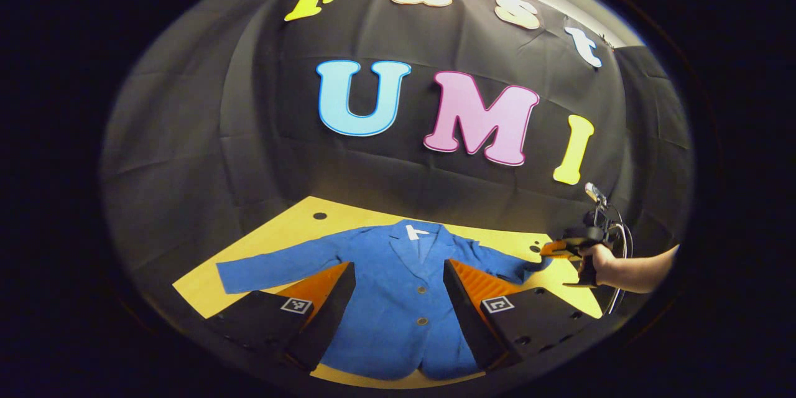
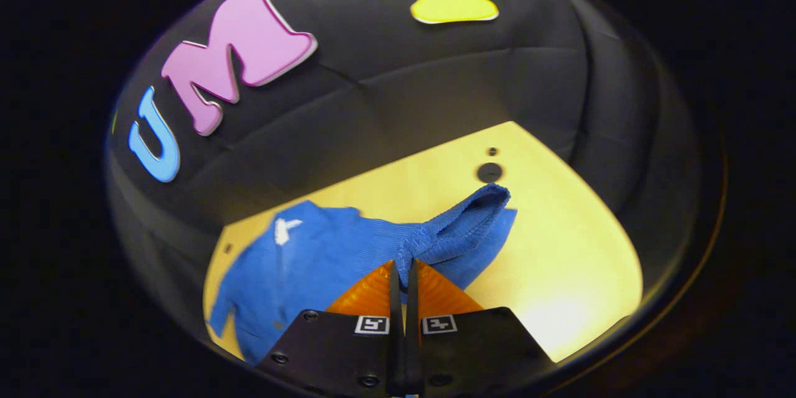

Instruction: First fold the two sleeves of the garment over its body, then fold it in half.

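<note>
One blue jacket (image 1: 398,298) lies face up and buttoned on the yellow counter (image 1: 199,286), its left sleeve (image 1: 273,264) spread flat. I see my right gripper (image 2: 403,270) pressed together on the right sleeve (image 2: 460,224), its cuff lifted off the counter. My left gripper (image 1: 398,286) hangs spread apart over the jacket's body. A hand (image 1: 600,261) holds the right gripper at the counter's edge.
</note>
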The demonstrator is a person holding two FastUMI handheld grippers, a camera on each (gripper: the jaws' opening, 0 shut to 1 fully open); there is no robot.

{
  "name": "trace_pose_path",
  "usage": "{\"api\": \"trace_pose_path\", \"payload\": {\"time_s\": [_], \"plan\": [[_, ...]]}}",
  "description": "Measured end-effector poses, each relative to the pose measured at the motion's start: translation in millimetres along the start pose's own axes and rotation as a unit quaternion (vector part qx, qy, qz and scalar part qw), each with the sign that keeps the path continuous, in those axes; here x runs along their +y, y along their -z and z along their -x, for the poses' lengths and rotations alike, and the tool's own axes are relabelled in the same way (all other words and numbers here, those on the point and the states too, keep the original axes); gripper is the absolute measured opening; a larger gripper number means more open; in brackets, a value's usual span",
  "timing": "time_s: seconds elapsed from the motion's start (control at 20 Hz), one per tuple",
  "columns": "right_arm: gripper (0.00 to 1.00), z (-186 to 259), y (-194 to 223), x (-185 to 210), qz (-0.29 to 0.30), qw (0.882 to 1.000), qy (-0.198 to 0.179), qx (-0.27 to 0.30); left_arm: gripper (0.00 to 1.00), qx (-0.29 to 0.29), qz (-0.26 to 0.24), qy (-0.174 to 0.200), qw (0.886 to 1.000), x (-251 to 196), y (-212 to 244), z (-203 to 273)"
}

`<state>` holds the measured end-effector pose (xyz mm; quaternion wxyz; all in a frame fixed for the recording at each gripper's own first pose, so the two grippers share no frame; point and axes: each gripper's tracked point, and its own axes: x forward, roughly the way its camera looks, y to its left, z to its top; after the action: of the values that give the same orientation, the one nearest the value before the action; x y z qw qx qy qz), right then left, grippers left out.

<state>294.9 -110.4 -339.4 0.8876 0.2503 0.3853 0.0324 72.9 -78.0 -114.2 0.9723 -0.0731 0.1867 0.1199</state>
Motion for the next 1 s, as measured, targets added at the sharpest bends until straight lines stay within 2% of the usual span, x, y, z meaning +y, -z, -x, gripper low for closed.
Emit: {"api": "trace_pose_path", "payload": {"time_s": [0.1,0.2,0.4,0.6,0.75,0.8,0.85,0.9,1.0], "plan": [[0.04,-13.6,23.7,67.5,-0.047,0.995,-0.071,0.043,0.81,0.004,0.001,-0.011,1.000,12.5,4.6,6.0],[0.04,-17.9,52.9,128.5,-0.084,0.984,-0.137,0.082,0.81,0.025,0.003,-0.024,0.999,28.2,18.3,11.5],[0.04,-31.2,109.1,202.8,-0.124,0.960,-0.216,0.126,0.82,0.058,0.014,-0.056,0.997,60.7,39.6,34.7],[0.04,-55.0,150.5,249.5,-0.182,0.940,-0.249,0.148,0.82,0.083,0.042,-0.083,0.992,95.0,59.4,48.1],[0.05,-73.5,176.2,269.6,-0.269,0.912,-0.254,0.175,0.84,0.118,0.067,-0.095,0.986,113.9,78.4,52.7],[0.08,-78.9,183.7,273.8,-0.293,0.904,-0.253,0.183,0.84,0.120,0.071,-0.097,0.985,119.8,81.6,53.2],[0.21,-77.4,193.0,276.3,-0.314,0.895,-0.256,0.186,0.84,0.121,0.073,-0.097,0.985,124.0,83.0,52.4],[0.41,-82.0,190.7,278.4,-0.329,0.889,-0.261,0.182,0.84,0.121,0.073,-0.098,0.985,126.9,83.6,50.6],[0.80,-80.8,187.2,278.3,-0.339,0.893,-0.256,0.151,0.84,0.120,0.075,-0.095,0.985,133.0,85.1,47.1]]}}
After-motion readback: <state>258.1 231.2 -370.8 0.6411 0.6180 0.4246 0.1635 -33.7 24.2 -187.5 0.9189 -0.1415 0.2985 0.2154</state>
